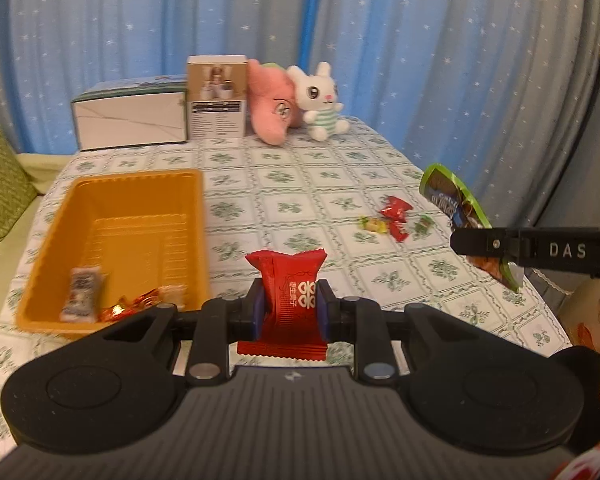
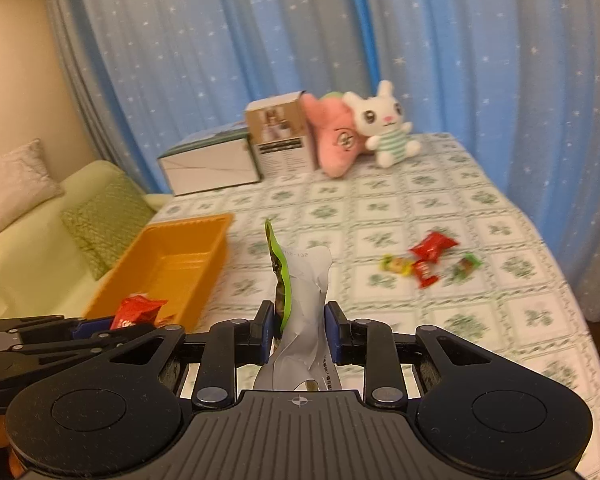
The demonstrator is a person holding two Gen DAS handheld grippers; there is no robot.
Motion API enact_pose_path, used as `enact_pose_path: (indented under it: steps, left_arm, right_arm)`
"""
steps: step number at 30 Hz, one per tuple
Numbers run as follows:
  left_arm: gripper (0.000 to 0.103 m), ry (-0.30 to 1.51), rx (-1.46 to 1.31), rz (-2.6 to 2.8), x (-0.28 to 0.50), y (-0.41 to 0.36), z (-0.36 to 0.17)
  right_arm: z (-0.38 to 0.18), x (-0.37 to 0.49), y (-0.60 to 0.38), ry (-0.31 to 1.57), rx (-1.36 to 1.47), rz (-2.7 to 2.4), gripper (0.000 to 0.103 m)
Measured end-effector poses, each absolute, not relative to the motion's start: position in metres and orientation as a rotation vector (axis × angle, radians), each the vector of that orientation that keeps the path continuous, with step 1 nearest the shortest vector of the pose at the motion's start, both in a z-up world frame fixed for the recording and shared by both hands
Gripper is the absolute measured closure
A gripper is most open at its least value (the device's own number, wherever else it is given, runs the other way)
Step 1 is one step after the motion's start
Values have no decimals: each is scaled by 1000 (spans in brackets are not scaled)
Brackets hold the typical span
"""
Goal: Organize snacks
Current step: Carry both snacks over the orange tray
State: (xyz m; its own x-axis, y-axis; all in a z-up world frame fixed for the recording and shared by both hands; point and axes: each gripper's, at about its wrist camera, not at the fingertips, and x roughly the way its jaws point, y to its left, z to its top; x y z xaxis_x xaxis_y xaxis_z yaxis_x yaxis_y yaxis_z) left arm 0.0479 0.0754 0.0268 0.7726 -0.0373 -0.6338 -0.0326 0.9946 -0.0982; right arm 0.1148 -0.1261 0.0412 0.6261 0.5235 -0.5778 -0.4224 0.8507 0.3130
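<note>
Red candy (image 1: 290, 300) in left gripper (image 1: 290, 307), green packet (image 2: 296, 292) in right gripper (image 2: 298, 330).

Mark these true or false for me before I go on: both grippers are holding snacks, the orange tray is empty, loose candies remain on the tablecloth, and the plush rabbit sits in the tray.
1. Both grippers hold snacks. True: the left gripper clamps a red candy packet; the right gripper clamps a green-edged snack pouch.
2. The orange tray is empty. False: several wrapped snacks lie in it.
3. Loose candies remain on the tablecloth. True.
4. The plush rabbit sits in the tray. False: it sits at the table's far end.
</note>
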Motion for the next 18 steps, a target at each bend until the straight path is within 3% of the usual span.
enact_pose_path:
  steps: [18]
  left_arm:
    - [80, 682, -156, 123, 8, 142, 35]
  right_arm:
    - [39, 88, -47, 731, 110, 675, 76]
